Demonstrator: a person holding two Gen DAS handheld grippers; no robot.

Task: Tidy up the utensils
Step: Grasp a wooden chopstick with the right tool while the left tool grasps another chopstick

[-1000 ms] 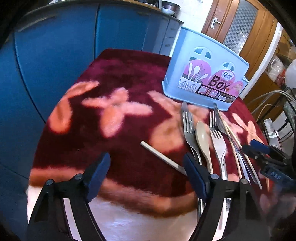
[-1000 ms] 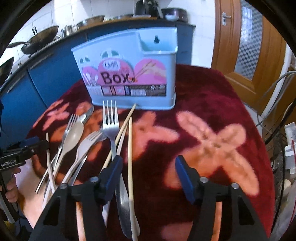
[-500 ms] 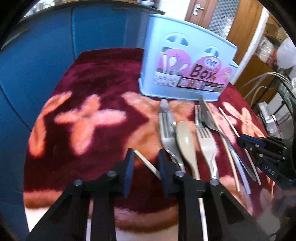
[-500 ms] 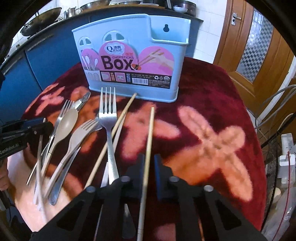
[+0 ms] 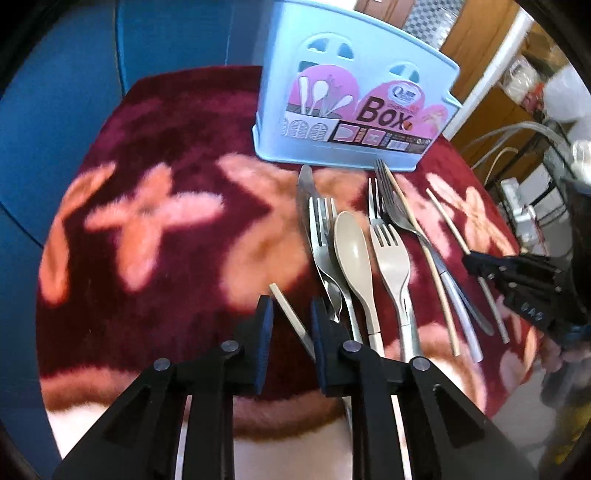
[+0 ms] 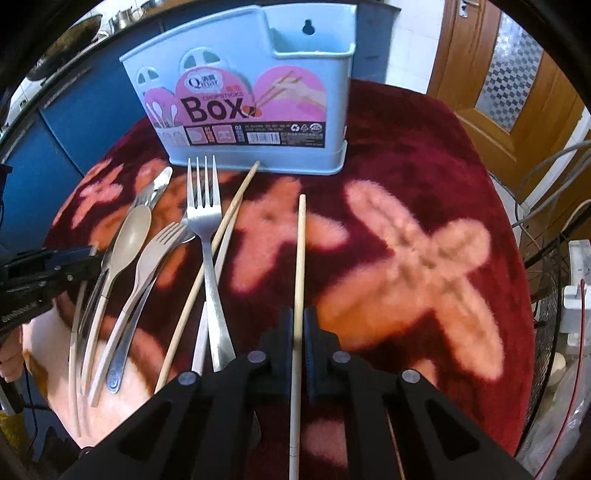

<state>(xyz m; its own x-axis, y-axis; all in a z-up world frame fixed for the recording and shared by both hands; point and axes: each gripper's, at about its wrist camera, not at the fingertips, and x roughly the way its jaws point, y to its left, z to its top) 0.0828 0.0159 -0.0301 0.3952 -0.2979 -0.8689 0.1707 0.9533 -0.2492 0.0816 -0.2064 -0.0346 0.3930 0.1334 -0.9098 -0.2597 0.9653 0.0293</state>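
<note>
Each gripper clamps one chopstick off the rug, the right gripper (image 6: 299, 328) holding its chopstick (image 6: 300, 258), the left gripper (image 5: 290, 325) its chopstick (image 5: 291, 317), likely bound for the blue box (image 6: 258, 110).

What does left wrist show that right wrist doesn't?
Left wrist only: the pale chopstick lying diagonally between the left gripper jaws; cluttered shelves. Right wrist only: right gripper jaws shut on a long wooden chopstick; the light blue plastic utensil holder with its open tall compartment; pans on the counter. Both: that holder, beige plastic spoon, beige plastic fork, dark red floral cloth.
</note>
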